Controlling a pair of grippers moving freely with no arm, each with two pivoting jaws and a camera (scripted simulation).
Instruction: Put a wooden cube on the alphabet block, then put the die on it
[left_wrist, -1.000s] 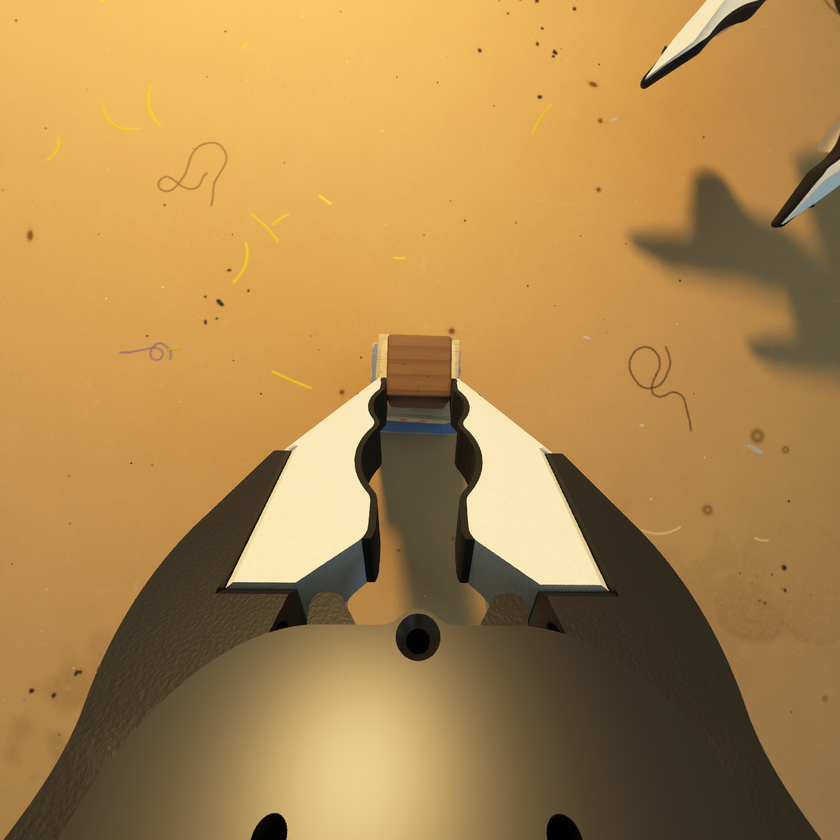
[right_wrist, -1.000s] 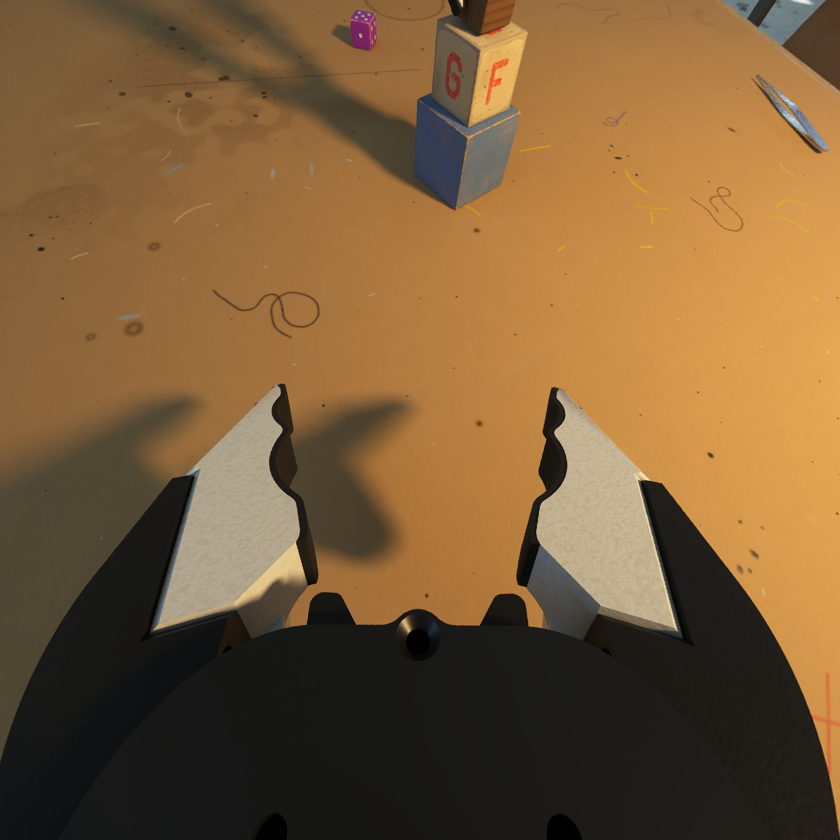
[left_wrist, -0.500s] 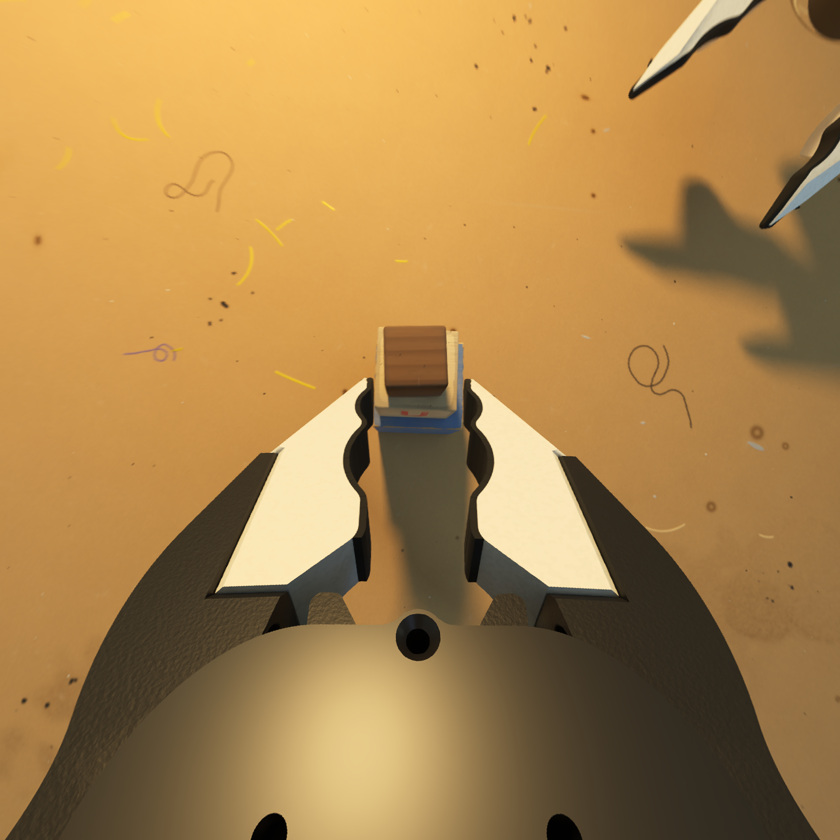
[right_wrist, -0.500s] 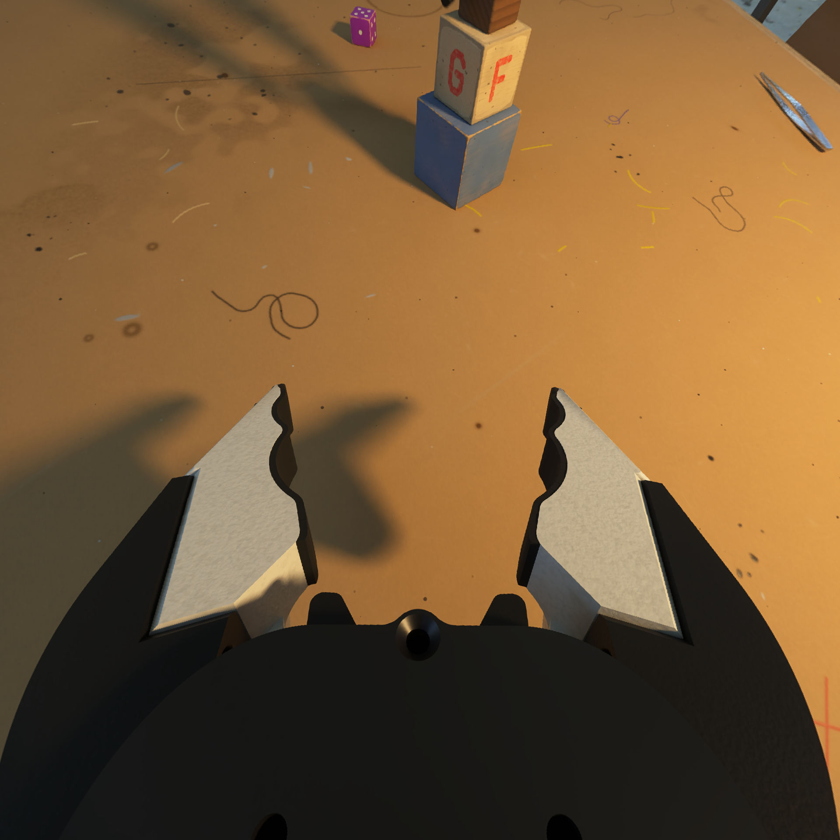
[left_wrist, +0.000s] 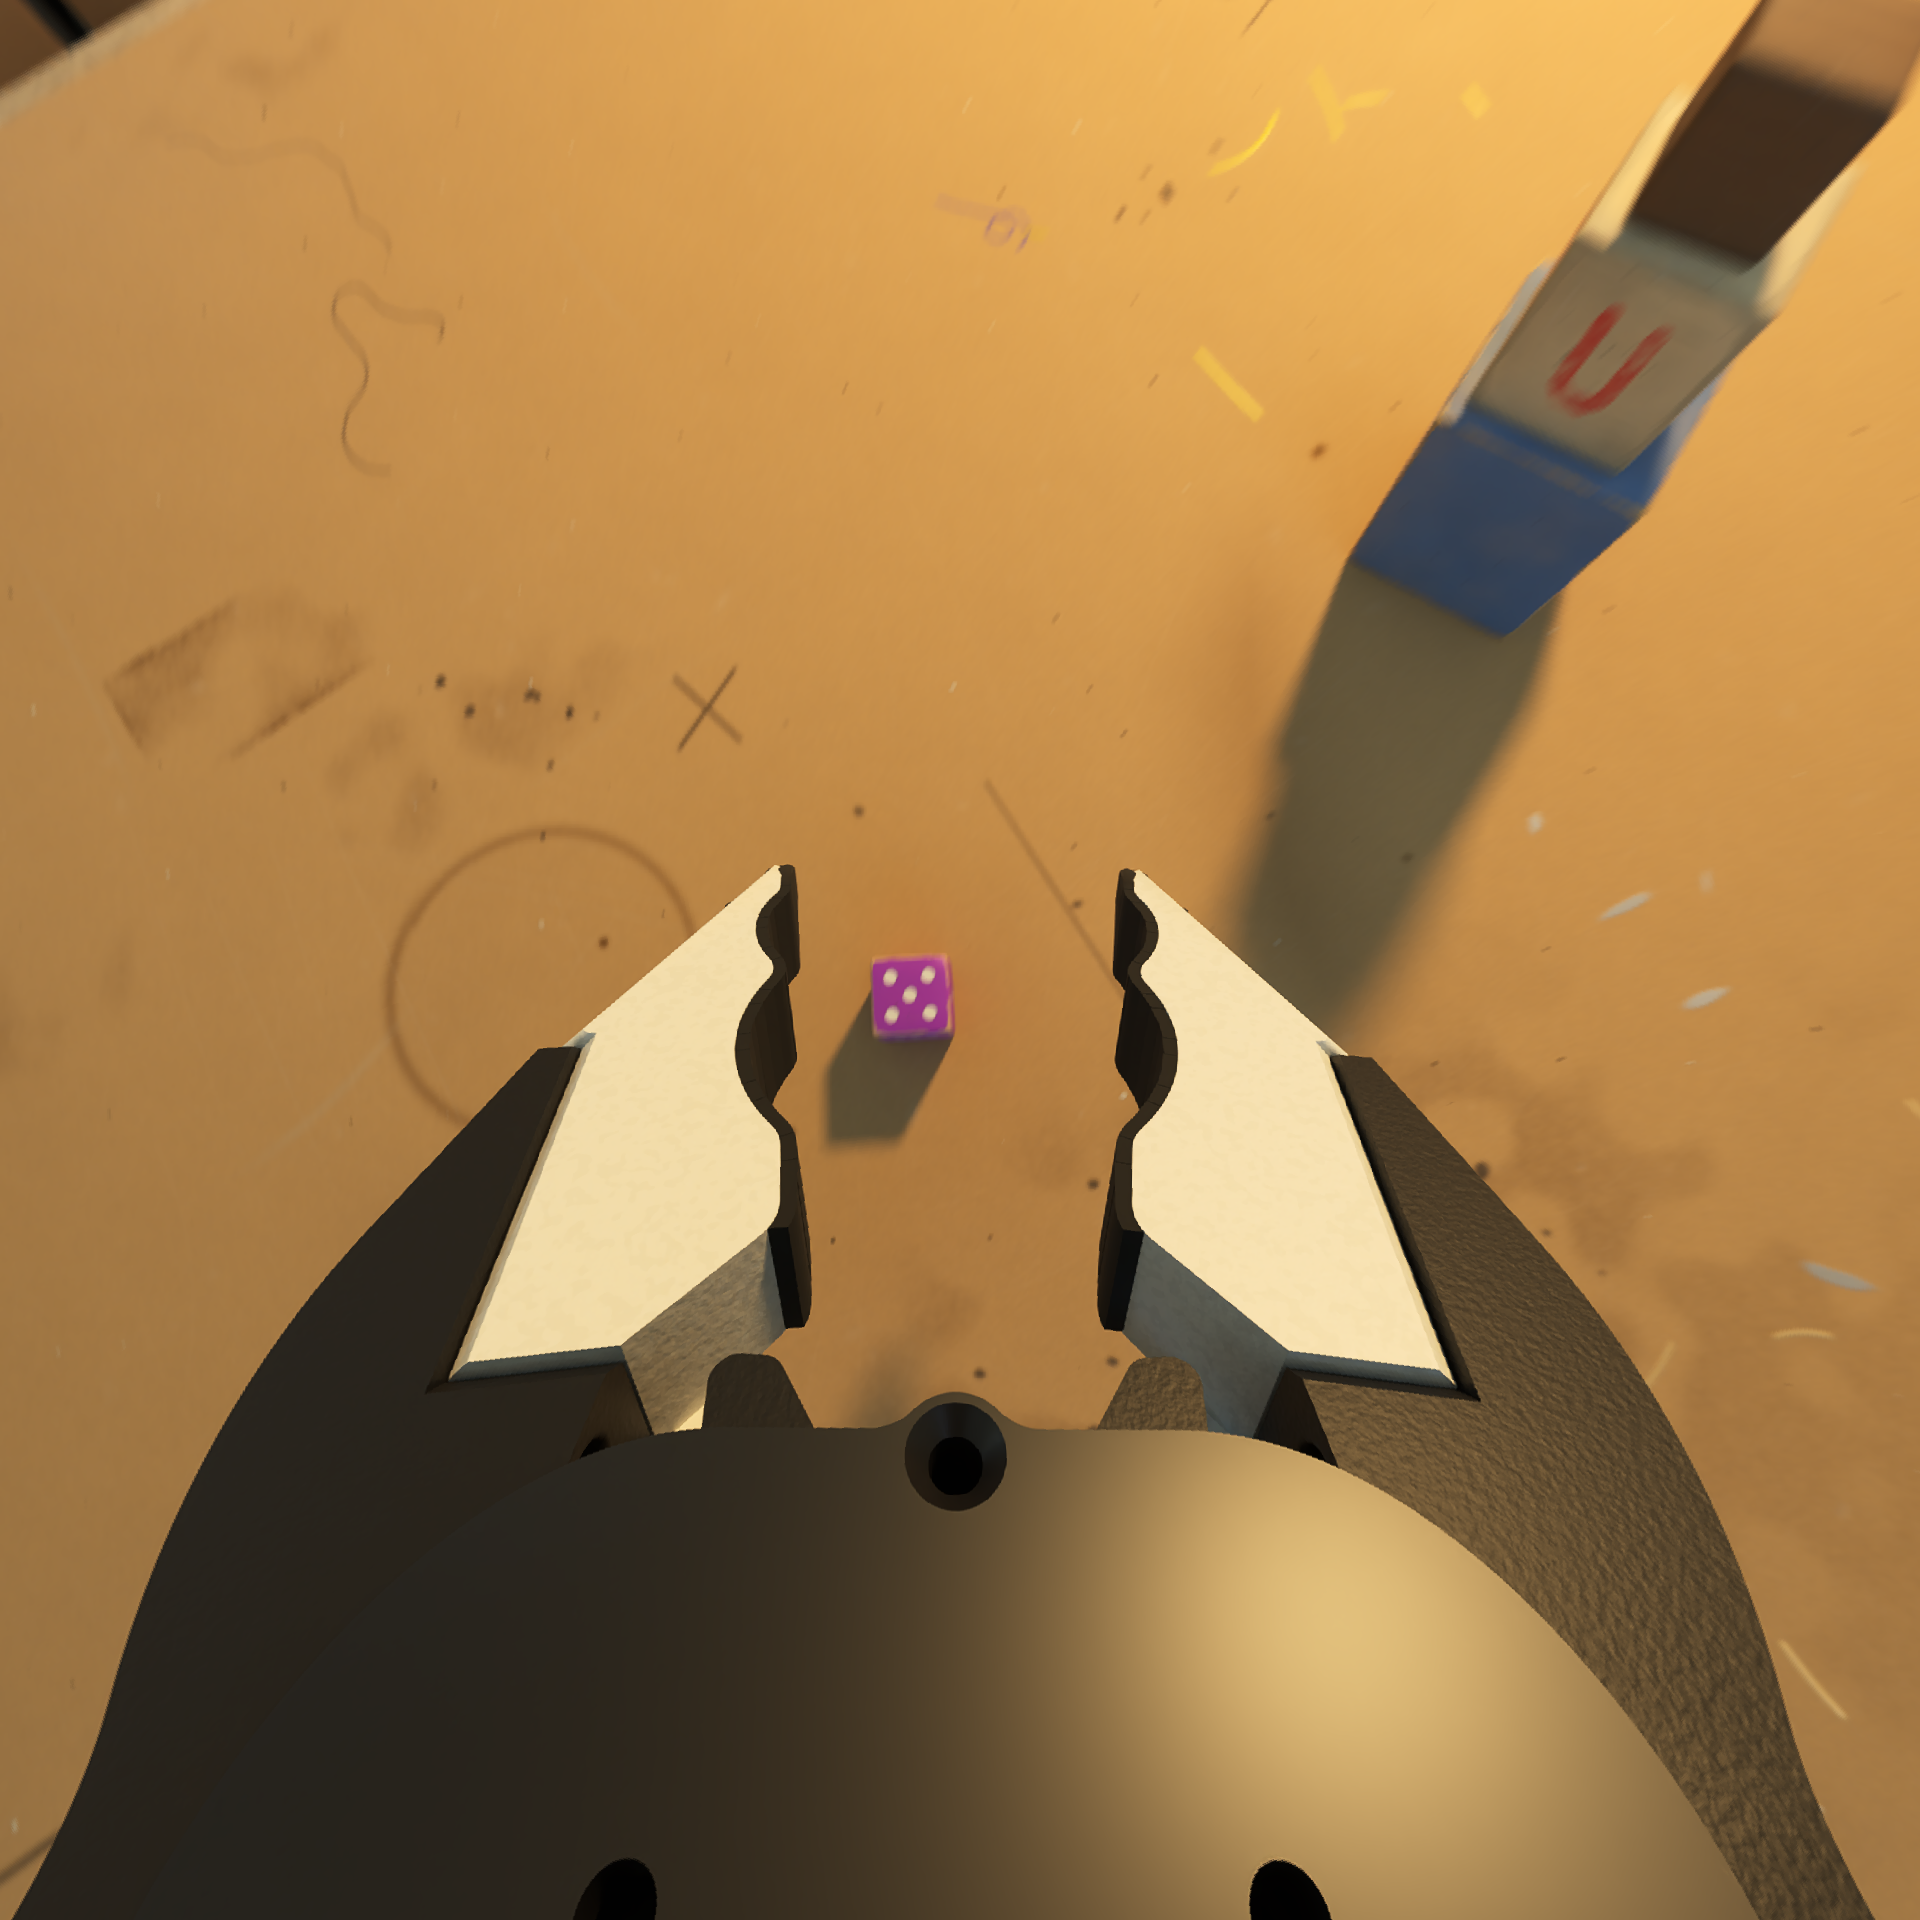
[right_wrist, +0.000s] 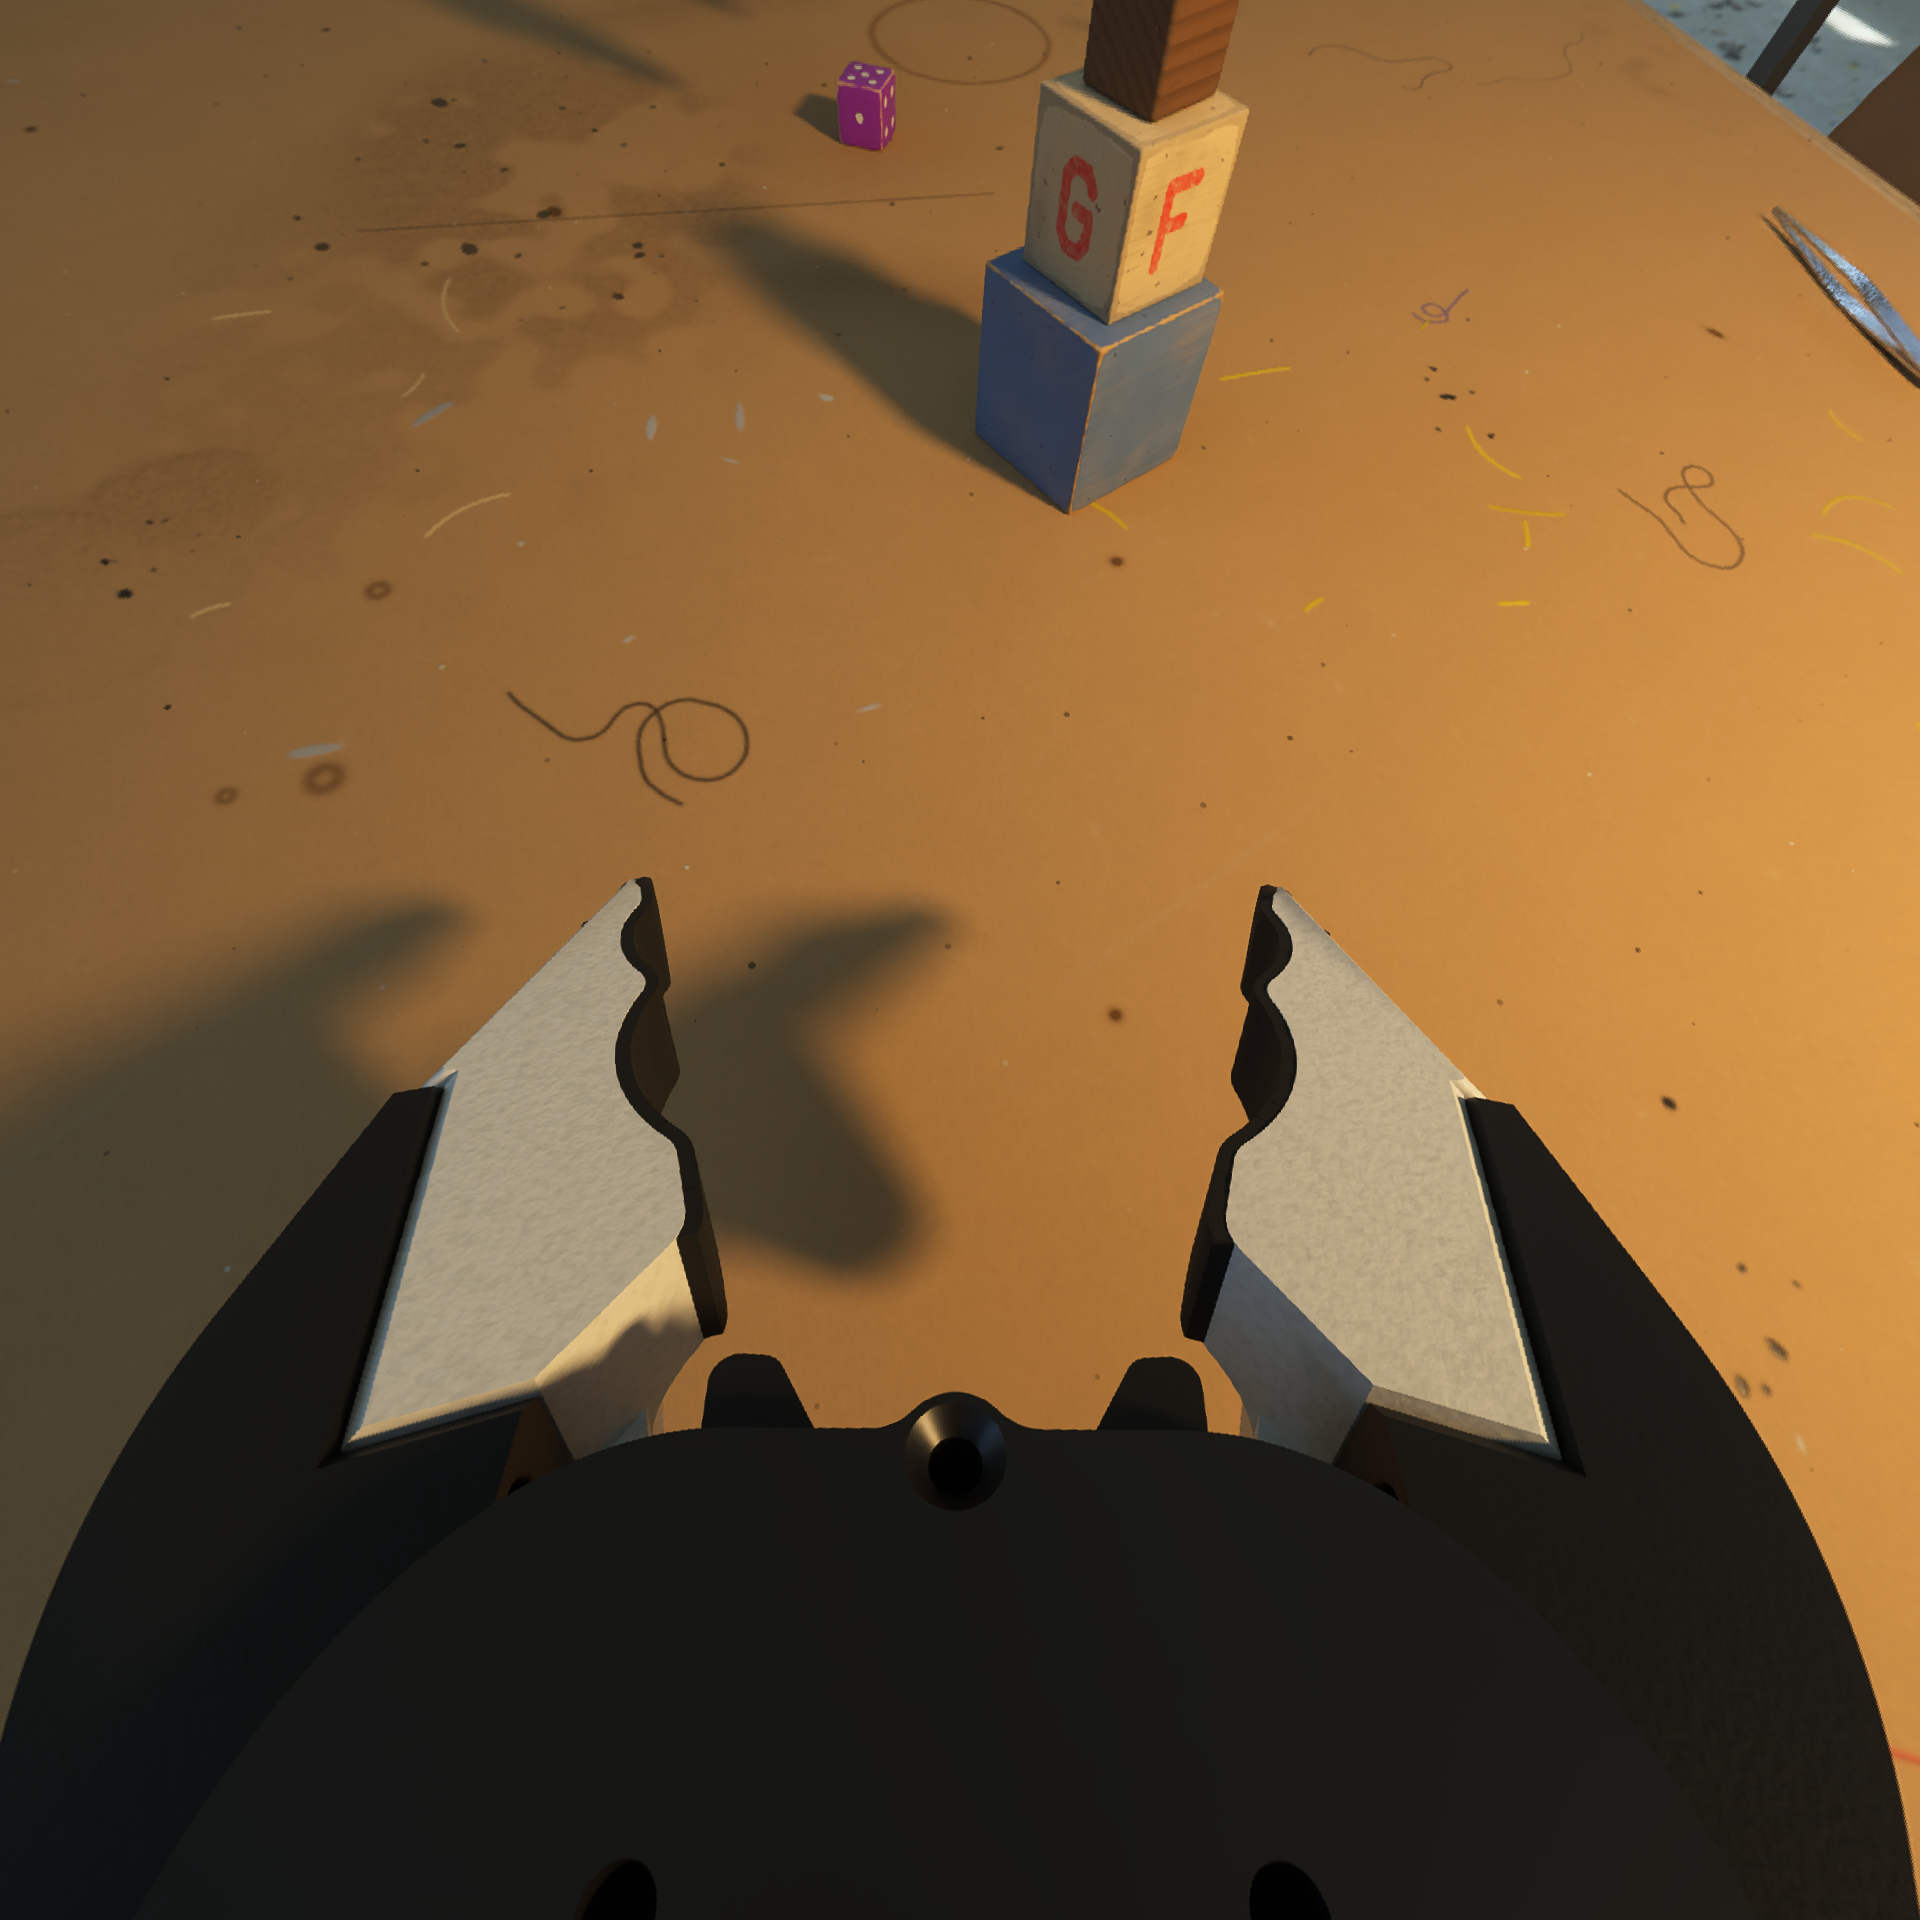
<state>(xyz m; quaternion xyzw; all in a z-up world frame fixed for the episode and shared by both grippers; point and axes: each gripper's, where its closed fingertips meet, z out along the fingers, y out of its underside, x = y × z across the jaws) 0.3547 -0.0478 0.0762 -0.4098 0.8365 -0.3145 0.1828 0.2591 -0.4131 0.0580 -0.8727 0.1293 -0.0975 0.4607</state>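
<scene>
A purple die (left_wrist: 911, 995) lies on the brown table, seen between the open fingers of my left gripper (left_wrist: 951, 883), which hovers above it and is empty. The die also shows far off in the right wrist view (right_wrist: 865, 104). A stack stands to the right: a blue cube (left_wrist: 1507, 520) at the bottom, the pale alphabet block (left_wrist: 1610, 353) with red letters on it, and a dark wooden cube (left_wrist: 1756, 166) on top. The right wrist view shows the same blue cube (right_wrist: 1091, 384), alphabet block (right_wrist: 1132, 197) and wooden cube (right_wrist: 1158, 47). My right gripper (right_wrist: 951, 894) is open and empty, well short of the stack.
The table (right_wrist: 1039, 727) carries pencil scribbles, specks and a drawn circle (left_wrist: 540, 966) left of the die. A thin metal strip (right_wrist: 1849, 291) lies near the table's far right edge. The stack casts a long shadow (left_wrist: 1382, 790) toward my left gripper.
My left gripper let go of the wooden cube on the alphabet block, opened wider and moved away to hover over the die. The right gripper has stayed still.
</scene>
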